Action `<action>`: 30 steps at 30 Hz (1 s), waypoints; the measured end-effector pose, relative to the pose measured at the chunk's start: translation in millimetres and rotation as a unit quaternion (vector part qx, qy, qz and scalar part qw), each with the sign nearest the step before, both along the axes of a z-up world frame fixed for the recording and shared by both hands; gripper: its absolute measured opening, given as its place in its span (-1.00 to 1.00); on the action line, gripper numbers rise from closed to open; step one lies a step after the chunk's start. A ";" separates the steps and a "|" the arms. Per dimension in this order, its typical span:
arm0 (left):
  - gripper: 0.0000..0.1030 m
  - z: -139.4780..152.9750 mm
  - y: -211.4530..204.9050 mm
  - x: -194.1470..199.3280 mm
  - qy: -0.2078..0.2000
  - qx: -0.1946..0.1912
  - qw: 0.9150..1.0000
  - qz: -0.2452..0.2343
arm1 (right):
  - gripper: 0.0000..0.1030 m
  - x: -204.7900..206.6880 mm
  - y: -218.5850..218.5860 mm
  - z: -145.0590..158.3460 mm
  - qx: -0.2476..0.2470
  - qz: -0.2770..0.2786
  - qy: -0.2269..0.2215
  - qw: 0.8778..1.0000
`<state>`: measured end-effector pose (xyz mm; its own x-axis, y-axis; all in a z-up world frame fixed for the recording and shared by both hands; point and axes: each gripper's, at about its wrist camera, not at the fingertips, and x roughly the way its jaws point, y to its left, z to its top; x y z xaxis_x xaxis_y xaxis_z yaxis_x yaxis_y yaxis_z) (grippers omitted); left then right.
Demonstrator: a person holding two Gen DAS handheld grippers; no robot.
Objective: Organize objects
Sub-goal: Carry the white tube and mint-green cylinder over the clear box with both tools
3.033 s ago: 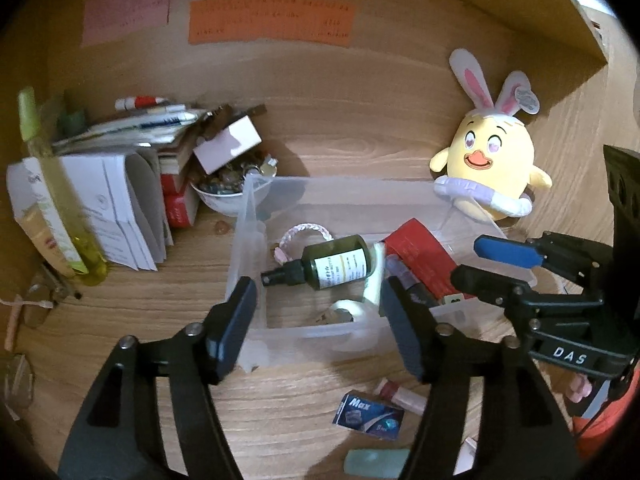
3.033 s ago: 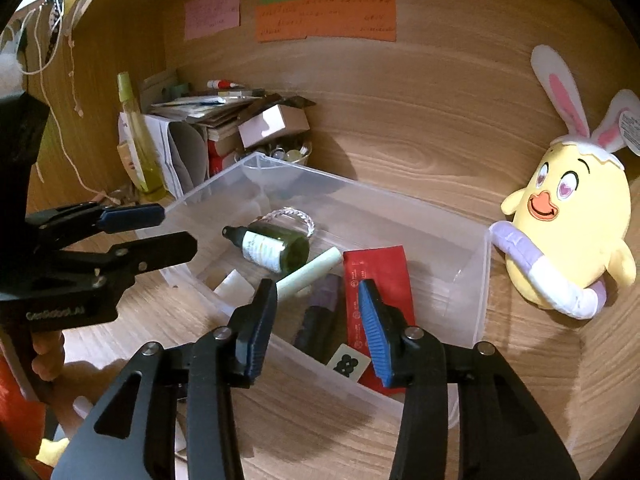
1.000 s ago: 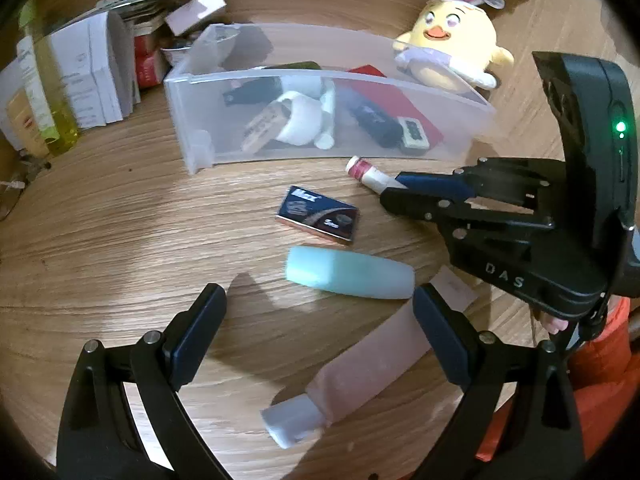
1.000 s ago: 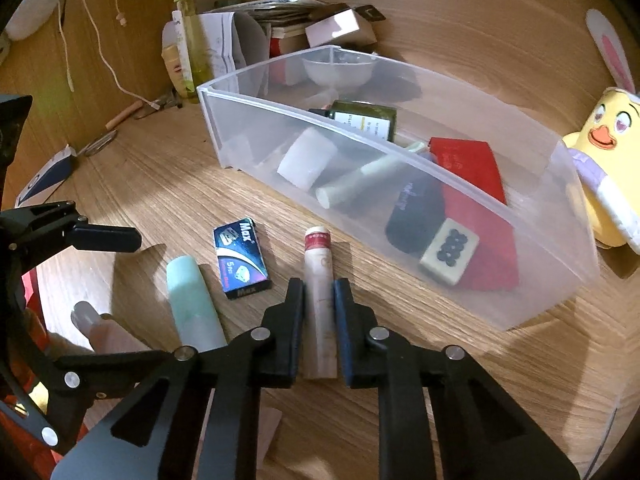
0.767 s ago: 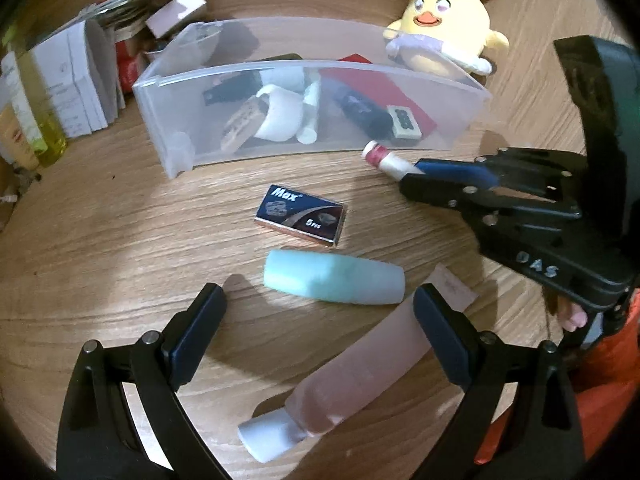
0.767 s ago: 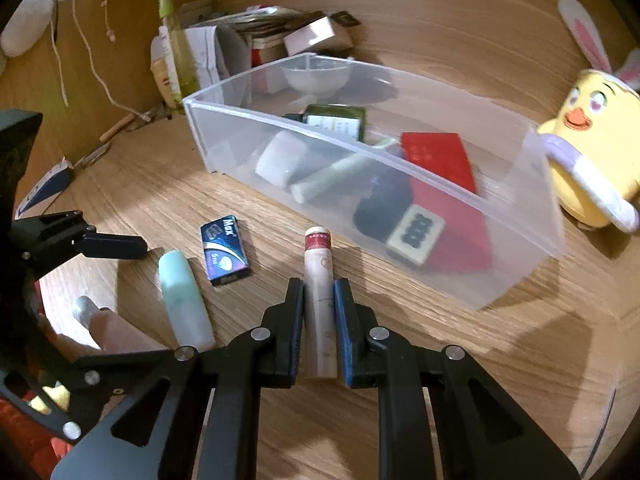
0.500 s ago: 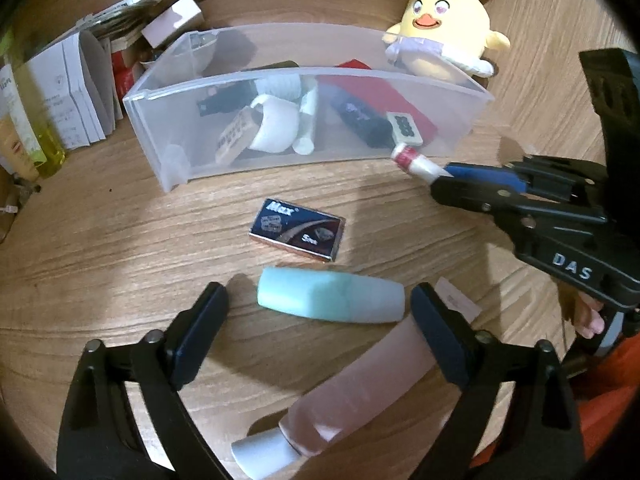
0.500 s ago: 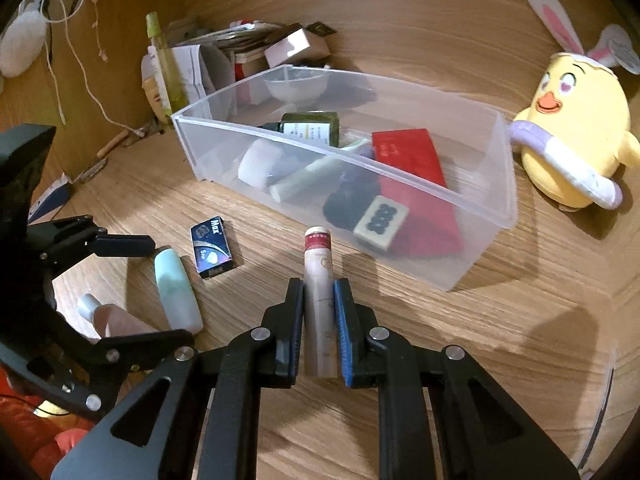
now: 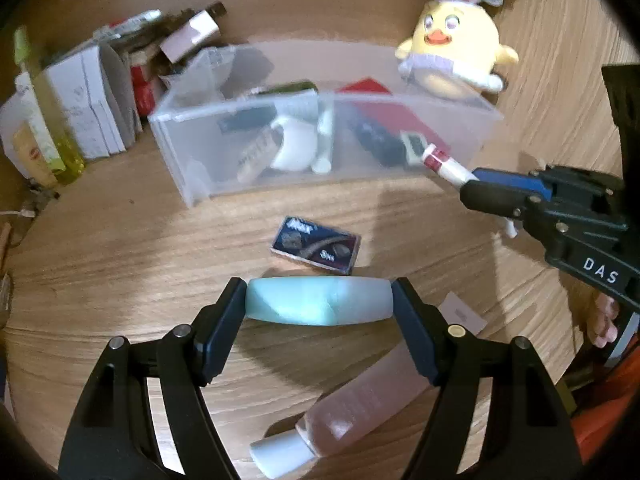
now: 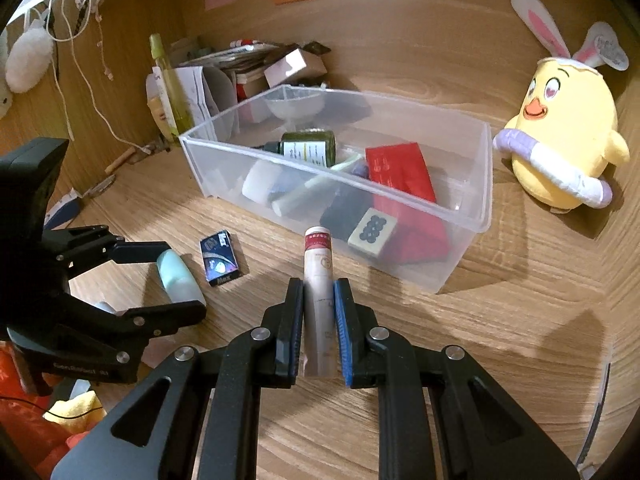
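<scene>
A mint-green tube (image 9: 318, 305) lies crosswise on the wooden desk. My left gripper (image 9: 318, 300) is closing on it lengthwise, and its pads (image 9: 236, 308) meet both ends. From the right wrist view the same mint-green tube (image 10: 178, 278) sits between the left gripper (image 10: 168, 280) fingers. My right gripper (image 10: 318, 292) is shut on a slim beige tube with a red cap (image 10: 318, 264), held above the desk just in front of the clear plastic bin (image 10: 486, 180). That beige tube (image 9: 440, 162) points at the bin's front wall (image 9: 192, 152).
A small blue box (image 9: 316, 250) lies between the mint tube and the bin. A pink tube with a white cap (image 9: 360, 400) lies under my left gripper. The bin holds several items. A yellow plush chick (image 10: 560, 140) stands at the right; papers, boxes and a yellow bottle (image 10: 170, 80) crowd the back left.
The left jaws have narrowed from wide open until the pads meet the mint tube's ends. The right gripper has lifted the beige tube off the desk and carried it toward the bin.
</scene>
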<state>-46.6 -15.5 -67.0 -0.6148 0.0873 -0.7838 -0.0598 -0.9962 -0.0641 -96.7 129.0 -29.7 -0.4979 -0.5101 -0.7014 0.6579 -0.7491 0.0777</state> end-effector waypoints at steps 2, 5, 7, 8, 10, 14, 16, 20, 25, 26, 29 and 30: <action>0.42 7.8 -3.4 2.3 0.012 0.004 1.000 0.005 | -0.73 1.5 2.1 4.4 -0.005 -0.004 0.007 1.000; 0.42 22.3 -8.7 5.3 0.033 0.011 0.999 0.012 | -0.73 3.0 4.9 13.2 -0.014 -0.005 0.017 1.000; 0.42 29.0 -10.4 5.4 0.045 0.012 0.999 0.015 | -0.73 4.3 6.0 19.5 -0.019 -0.006 0.025 1.000; 0.42 33.1 -11.4 5.1 0.052 0.012 0.998 0.018 | -0.73 5.3 6.9 22.7 -0.021 -0.007 0.030 0.999; 0.42 39.8 -12.8 3.9 0.063 0.012 0.998 0.022 | -0.73 6.8 8.1 27.9 -0.025 -0.007 0.037 0.999; 0.42 53.1 -17.5 0.5 0.084 0.022 0.996 0.028 | -0.73 10.2 10.5 37.8 -0.032 -0.008 0.047 0.998; 0.42 58.6 -18.9 -1.0 0.093 0.023 0.995 0.031 | -0.73 11.4 11.8 42.1 -0.035 -0.009 0.053 0.998; 0.42 70.2 -20.6 -6.9 0.113 0.019 0.993 0.035 | -0.73 12.4 13.9 49.9 -0.041 -0.010 0.066 0.997; 0.42 79.6 -22.5 -14.9 0.127 0.019 0.991 0.041 | -0.73 5.9 15.6 57.5 -0.046 -0.019 0.076 0.996; 0.42 80.7 -22.9 -17.7 0.129 0.018 0.991 0.042 | -0.73 3.6 15.9 59.6 -0.048 -0.021 0.079 0.995; 0.42 83.7 -23.5 -23.5 0.132 0.016 0.990 0.043 | -0.73 -1.7 16.2 64.4 -0.049 -0.026 0.088 0.995; 0.42 84.5 -23.2 -25.1 0.133 0.015 0.990 0.044 | -0.73 -3.3 16.2 66.2 -0.050 -0.028 0.091 0.994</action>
<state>-71.6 -38.8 17.5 -0.8056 0.0453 -0.5908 0.0082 -0.9961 -0.0875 -100.0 145.2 36.5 -0.6415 -0.5411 -0.5438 0.6260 -0.7789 0.0365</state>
